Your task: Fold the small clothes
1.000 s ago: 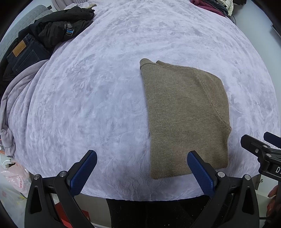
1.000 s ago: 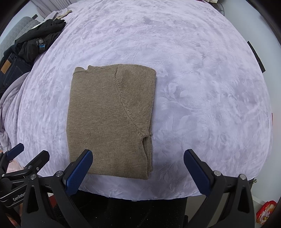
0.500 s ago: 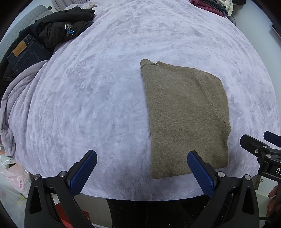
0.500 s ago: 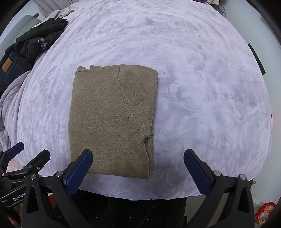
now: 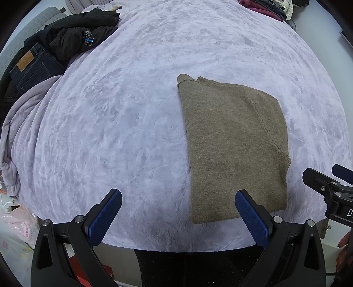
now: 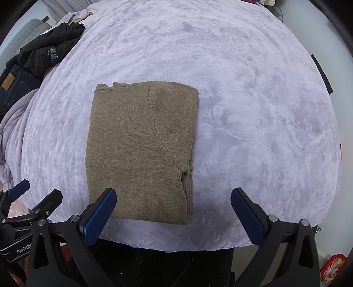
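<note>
A brown knit sweater (image 5: pixel 233 145) (image 6: pixel 141 150) lies folded into a flat rectangle on the lilac plush bedspread (image 5: pixel 123 114) (image 6: pixel 253 114), near its front edge. My left gripper (image 5: pixel 176 212) hovers open at the front edge, left of the sweater, its right finger over the sweater's near hem. My right gripper (image 6: pixel 174 209) is open too, holding nothing, its left finger above the sweater's near left corner. Each gripper shows at the edge of the other's view.
Black jackets (image 5: pixel 75 37) (image 6: pixel 50 48) and dark jeans (image 5: pixel 28 66) are piled at the bed's far left. A pink plastic bag (image 5: pixel 17 227) sits on the floor at left, a red packet (image 6: pixel 333 267) at lower right. More clothes (image 5: pixel 264 6) lie at the far side.
The right wrist view has shifted slightly, so the sweater sits a little further right and higher in it. The left gripper and the sweater itself have not moved.
</note>
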The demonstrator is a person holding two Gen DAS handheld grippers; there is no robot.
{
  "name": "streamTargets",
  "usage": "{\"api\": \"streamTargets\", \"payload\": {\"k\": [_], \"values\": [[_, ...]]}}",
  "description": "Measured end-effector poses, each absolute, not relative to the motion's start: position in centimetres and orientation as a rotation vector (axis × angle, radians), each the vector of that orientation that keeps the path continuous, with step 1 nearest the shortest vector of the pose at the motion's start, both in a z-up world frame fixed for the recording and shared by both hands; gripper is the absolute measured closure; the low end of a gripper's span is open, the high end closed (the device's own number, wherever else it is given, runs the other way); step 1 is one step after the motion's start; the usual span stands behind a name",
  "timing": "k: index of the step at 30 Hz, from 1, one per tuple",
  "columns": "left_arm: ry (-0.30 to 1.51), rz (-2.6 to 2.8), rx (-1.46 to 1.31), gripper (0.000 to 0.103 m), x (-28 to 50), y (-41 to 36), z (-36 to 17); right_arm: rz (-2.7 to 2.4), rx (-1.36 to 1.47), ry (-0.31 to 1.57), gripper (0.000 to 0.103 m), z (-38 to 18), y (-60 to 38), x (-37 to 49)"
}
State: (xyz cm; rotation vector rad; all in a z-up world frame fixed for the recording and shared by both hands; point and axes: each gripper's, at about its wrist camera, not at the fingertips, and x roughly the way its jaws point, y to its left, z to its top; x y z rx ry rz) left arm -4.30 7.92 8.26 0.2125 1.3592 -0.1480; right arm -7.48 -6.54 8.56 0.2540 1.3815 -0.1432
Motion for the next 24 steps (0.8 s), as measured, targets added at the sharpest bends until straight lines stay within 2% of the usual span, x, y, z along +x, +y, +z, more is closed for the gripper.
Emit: {"api": "streamTargets", "payload": {"k": [24], "values": [[1.342,-0.124,0.216,0.000,-4.90,8.16,8.39,-0.143,0.255,1.382,0.000,8.71,-6.78,-7.65]]}}
